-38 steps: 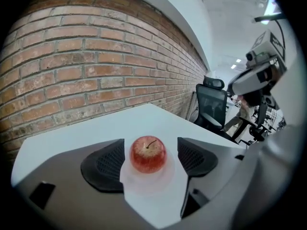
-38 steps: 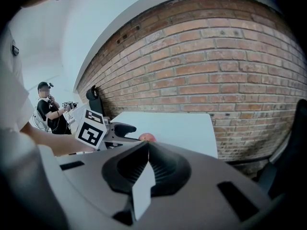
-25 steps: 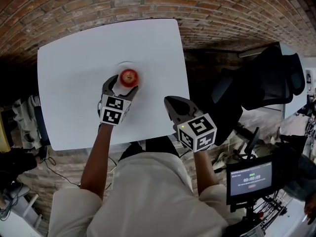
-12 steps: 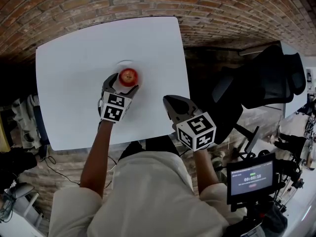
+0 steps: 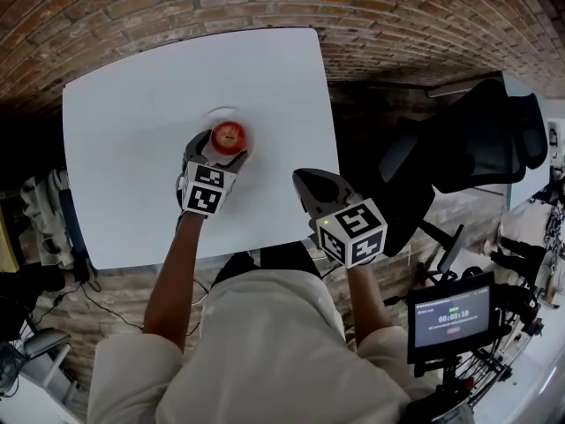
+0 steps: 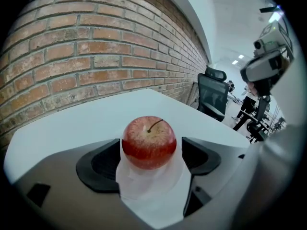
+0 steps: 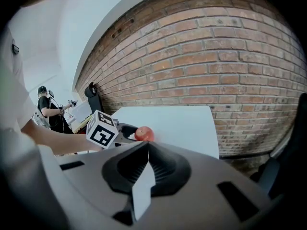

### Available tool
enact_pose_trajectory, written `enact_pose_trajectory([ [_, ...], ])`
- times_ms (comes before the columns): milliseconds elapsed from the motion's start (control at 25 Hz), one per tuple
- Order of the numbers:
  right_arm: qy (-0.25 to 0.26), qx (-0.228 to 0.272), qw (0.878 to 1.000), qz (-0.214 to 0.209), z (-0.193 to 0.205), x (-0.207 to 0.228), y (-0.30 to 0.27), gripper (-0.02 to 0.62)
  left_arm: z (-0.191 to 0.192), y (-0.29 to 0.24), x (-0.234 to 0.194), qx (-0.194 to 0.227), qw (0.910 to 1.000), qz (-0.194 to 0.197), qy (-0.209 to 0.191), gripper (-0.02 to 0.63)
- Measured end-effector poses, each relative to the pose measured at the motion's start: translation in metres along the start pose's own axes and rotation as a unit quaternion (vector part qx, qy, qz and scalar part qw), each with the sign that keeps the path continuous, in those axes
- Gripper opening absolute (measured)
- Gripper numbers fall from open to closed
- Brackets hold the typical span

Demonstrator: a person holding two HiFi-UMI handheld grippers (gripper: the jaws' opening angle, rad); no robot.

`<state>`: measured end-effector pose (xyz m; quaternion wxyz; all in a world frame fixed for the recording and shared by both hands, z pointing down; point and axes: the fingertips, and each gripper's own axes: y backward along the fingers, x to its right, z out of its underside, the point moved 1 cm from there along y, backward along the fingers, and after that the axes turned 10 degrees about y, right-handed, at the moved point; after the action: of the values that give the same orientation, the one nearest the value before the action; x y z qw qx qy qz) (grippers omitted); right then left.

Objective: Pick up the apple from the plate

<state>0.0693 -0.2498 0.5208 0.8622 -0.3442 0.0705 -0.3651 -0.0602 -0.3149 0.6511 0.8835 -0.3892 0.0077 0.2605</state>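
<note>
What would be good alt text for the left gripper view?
A red apple sits between the open jaws of the left tool, on a white table. Behind it are a brick wall and a black chair.

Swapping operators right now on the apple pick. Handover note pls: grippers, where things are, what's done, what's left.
Left gripper: jaws wide open, one on each side of the apple, no squeeze visible.
Right gripper: jaws shut, empty, held over the near right edge of the table.
Things: the apple sits upright, stem up, on the white plate around mid-table.
Done: left gripper lined up on the apple.
Left: close on the apple and lift it off the plate.
</note>
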Motion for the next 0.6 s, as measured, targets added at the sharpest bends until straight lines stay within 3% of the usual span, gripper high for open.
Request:
enact_pose_trajectory([
  [600,0.0,-0.002,1.0,-0.001,0.0028,0.0009,0.0,0.005,-0.0007,-0.0063,-0.002,0.009,0.9999,-0.011,-0.002,0.39],
])
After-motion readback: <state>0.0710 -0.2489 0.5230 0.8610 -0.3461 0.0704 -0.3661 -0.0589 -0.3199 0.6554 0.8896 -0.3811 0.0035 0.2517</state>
